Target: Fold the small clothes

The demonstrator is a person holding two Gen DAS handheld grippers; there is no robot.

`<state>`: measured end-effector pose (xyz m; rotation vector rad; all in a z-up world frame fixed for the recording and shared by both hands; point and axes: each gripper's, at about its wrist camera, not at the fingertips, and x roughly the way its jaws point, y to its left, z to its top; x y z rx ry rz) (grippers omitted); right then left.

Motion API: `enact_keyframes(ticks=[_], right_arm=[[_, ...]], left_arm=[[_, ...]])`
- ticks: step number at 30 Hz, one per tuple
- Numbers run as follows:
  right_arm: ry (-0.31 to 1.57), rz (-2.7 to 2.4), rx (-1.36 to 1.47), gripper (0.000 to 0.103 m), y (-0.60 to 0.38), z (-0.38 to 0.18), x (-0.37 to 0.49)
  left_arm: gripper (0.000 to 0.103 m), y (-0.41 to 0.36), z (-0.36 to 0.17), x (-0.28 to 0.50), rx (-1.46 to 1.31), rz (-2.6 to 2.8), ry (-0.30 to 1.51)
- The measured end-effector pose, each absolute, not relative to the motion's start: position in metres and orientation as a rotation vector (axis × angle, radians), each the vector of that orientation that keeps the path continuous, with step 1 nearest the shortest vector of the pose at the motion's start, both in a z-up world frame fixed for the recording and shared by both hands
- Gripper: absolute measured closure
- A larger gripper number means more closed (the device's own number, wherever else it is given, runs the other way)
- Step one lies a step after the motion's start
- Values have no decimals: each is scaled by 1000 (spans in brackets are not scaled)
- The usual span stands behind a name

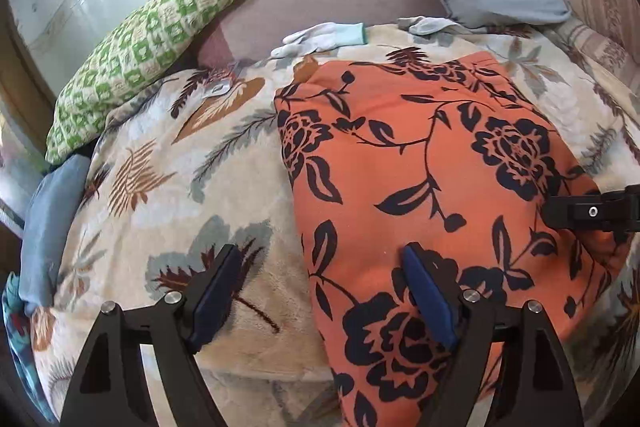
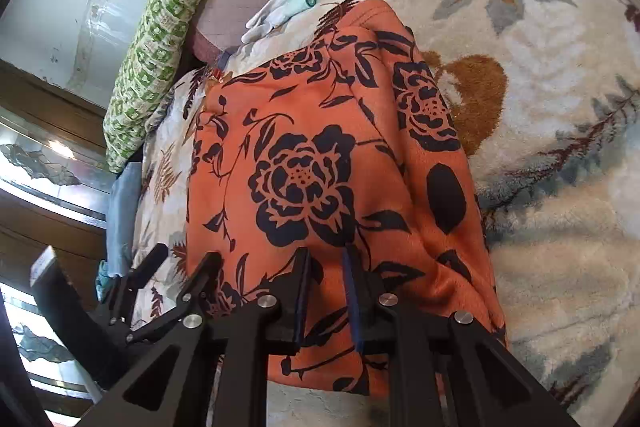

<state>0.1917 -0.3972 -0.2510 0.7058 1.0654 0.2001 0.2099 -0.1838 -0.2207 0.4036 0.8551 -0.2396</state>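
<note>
An orange garment (image 1: pixel 432 163) printed with dark flowers and vines is seen lying folded on a cream leaf-patterned blanket (image 1: pixel 180 187), filling the centre and lower right of the left wrist view. The left gripper (image 1: pixel 320 267) is held wide open over its left edge, gripping nothing. The right gripper (image 2: pixel 328 267) is kept narrow at the lower centre of its view; whether cloth is pinched cannot be told, and the garment's near edge is hidden behind the jaws

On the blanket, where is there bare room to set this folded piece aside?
Free: the blanket between the orange floral garment and the green checked pillow. Also its right side in the right wrist view. Crowded: the far edge, where the gloves lie.
</note>
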Motion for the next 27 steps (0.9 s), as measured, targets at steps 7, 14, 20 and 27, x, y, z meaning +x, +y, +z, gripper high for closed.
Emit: enact_keyframes(ticks=[7, 14, 20, 27], right_arm=[[1027, 149, 685, 83, -392, -233, 168], [1105, 112, 655, 83, -388, -259, 183], [1127, 131, 656, 83, -393, -265, 190], [1135, 155, 759, 82, -399, -272, 192]], left_arm=[[20, -168, -212, 206, 385, -288, 821], [19, -168, -221, 217, 352, -325, 846], [15, -167, -228, 225, 308, -327, 859], [12, -165, -230, 226, 288, -316, 857]])
